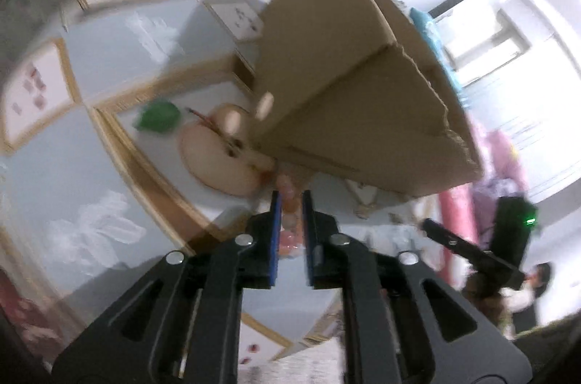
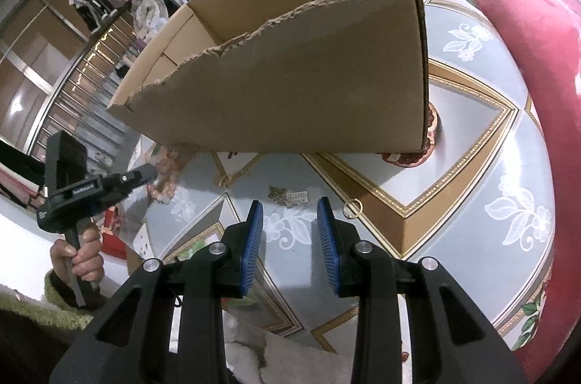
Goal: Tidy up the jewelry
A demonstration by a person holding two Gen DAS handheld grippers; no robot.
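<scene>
two claws: my left claw [image 1: 290, 202] pinches a pink beaded bracelet [image 1: 288, 199] beside the torn brown cardboard box [image 2: 290, 75]; my right claw [image 2: 289, 209] hangs spread. loose beads could slip out short of the box.

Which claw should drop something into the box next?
Left. The left claw already grips a pink bead bracelet right beside the cardboard box. The right claw is open and empty.
</scene>
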